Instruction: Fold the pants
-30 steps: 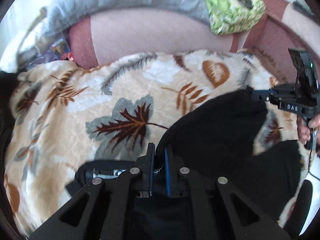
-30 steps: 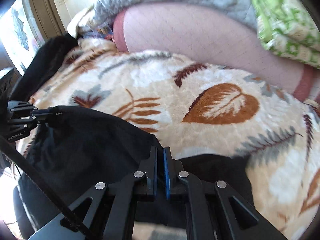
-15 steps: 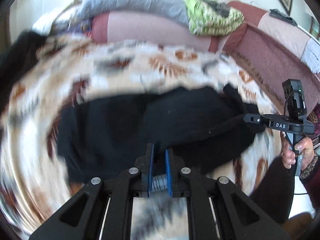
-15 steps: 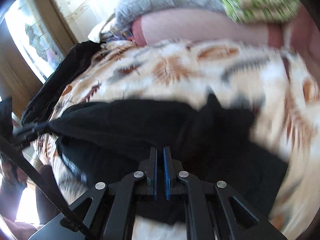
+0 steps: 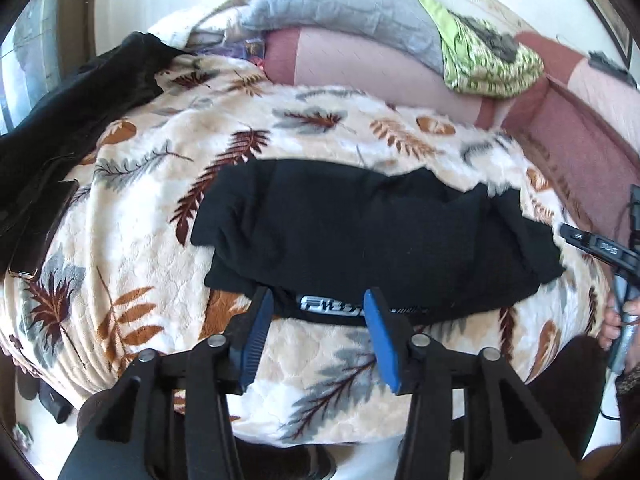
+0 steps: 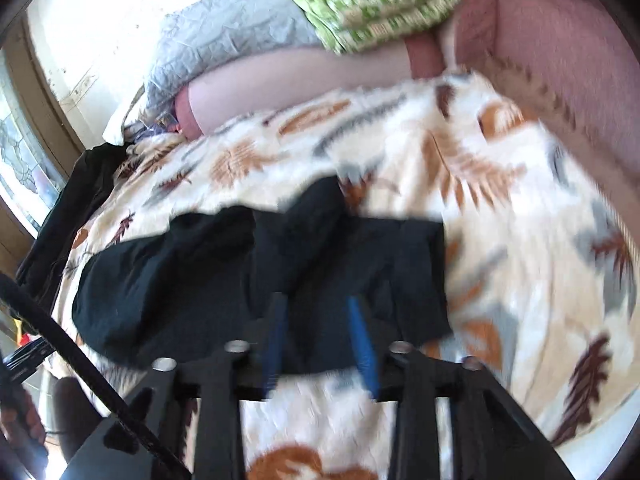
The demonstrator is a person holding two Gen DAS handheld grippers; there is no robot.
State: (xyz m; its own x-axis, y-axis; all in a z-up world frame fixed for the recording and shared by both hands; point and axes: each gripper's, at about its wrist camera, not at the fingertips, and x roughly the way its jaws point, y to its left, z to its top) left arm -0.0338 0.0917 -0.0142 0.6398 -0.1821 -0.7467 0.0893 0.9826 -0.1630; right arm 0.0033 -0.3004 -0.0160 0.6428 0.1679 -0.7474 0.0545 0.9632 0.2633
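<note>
Left gripper (image 5: 318, 300): black two-finger tool with blue pads. Its jaws have just been opening and now stand spread. Nothing is pinched; the waistband edge lies just beyond the tips, on the blanket.

Right gripper (image 6: 318, 304): same build, view blurred. Its jaws have just been opening and stand apart over the near edge of the cloth. No fabric appears clamped between the pads.

Change since a second ago: both tools then held the cloth with fingers pressed together and carried it across the bed. Both have now let go, and the cloth lies flat.

Pants (image 5: 372, 236): black knit fabric, folded into a wide band lying crosswise on the middle of the blanket. A waistband with pale lettering shows along the near edge. The right end is uneven, with a loose flap.

Meaning for the task: one fold appears laid down. A further fold, end to end, probably remains, and the ragged right end may need smoothing first.

Blanket (image 5: 132, 264): cream plush cover with brown and grey leaf print, bearing the pants.

Dark garment (image 5: 68, 120): second black cloth heaped at the far left edge, well apart from the pants.

Sofa back (image 5: 360, 68): pink and maroon upholstery behind the blanket.

Grey quilted pillow (image 5: 344, 4): on the sofa back.

Green patterned cloth (image 5: 488, 64): beside the pillow.

Obstruction: none near the pants.
</note>
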